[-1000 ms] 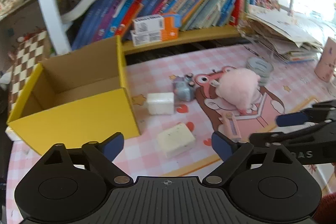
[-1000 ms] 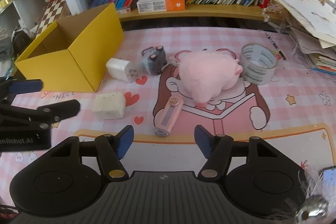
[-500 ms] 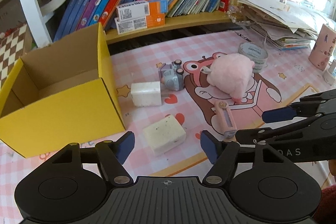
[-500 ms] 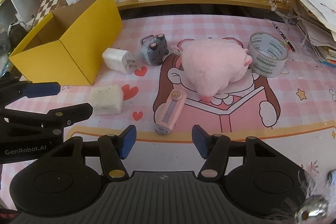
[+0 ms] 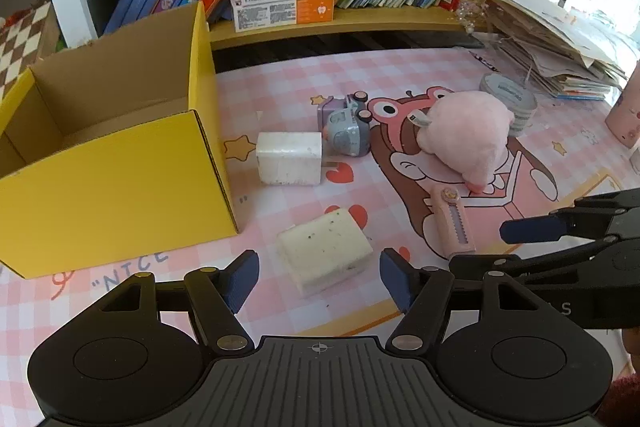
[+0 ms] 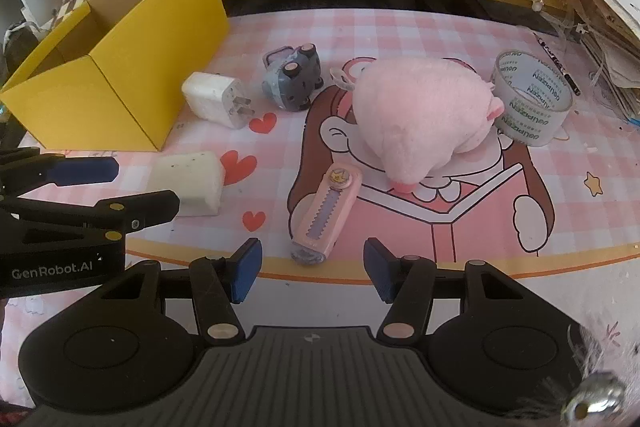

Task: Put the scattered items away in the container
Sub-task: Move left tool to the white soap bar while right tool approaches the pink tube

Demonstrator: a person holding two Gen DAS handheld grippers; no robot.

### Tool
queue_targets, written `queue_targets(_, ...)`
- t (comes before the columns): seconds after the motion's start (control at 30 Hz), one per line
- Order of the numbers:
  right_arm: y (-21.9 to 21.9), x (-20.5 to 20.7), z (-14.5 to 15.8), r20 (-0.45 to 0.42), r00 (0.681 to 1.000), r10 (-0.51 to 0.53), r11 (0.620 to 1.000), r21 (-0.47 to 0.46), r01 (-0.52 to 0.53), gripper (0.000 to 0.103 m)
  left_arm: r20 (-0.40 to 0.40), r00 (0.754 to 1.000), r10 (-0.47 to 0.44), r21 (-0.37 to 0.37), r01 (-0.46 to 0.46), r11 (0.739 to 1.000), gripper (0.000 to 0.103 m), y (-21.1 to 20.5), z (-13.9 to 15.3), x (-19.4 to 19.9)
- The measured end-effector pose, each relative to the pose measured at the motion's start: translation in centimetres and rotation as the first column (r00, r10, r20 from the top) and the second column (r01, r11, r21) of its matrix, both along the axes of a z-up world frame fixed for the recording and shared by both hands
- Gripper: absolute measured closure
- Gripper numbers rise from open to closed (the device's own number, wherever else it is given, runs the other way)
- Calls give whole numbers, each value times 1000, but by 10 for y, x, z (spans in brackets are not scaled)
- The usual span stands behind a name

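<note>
Scattered items lie on the pink worktop (image 5: 400,75) beside the yellow box (image 5: 120,187), which looks empty. Both tongs have come lower and nearer than a second ago, and the left pair has narrowed a good deal. The left tongs (image 5: 319,277) now straddle the speckled soap bar (image 5: 325,251), its near end between the pads with daylight on both sides: released, nothing gripped. The right tongs (image 6: 311,269) sit likewise unclenched, with the pink pocket cutter (image 6: 326,213) just ahead at twelve o'clock, its near tip reaching between the pads. From the soap, the box stands at ten o'clock. The white charger (image 6: 218,105), grey toy (image 6: 292,77), pink plush (image 6: 420,119) and tape roll (image 6: 532,99) wait untouched farther off. My reading: two pickups are lined up together, and none is made yet.
</note>
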State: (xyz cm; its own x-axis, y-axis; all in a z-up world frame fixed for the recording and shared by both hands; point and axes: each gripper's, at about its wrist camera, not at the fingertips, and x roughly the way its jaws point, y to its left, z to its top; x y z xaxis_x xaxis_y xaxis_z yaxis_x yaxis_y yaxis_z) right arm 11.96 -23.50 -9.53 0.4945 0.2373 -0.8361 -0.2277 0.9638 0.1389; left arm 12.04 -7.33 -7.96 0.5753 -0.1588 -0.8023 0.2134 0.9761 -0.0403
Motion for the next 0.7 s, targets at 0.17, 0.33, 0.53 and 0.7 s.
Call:
queue_targets(0.17, 1, 6, -6, -13, 1000, 1, 1000, -8, -1, 48, -24, 1000, 13, -20, -13, 1000, 35, 2, -7, 9)
queue_targets(0.33, 4, 13, -12, -23, 1000, 11, 1000, -15, -11, 52, -44, 999, 14, -31, -16, 999, 34, 1, -12, 16)
queue_targets(0.53, 8, 18, -16, -8, 1000, 22, 999, -37, -22, 55, -58, 998, 22, -40, -25, 999, 33, 1, -18, 23)
queue_targets(0.7, 8, 20, -17, 12, 1000, 27, 998, -53, -27, 59, -70, 997, 22, -42, -25, 999, 33, -1, -23, 28)
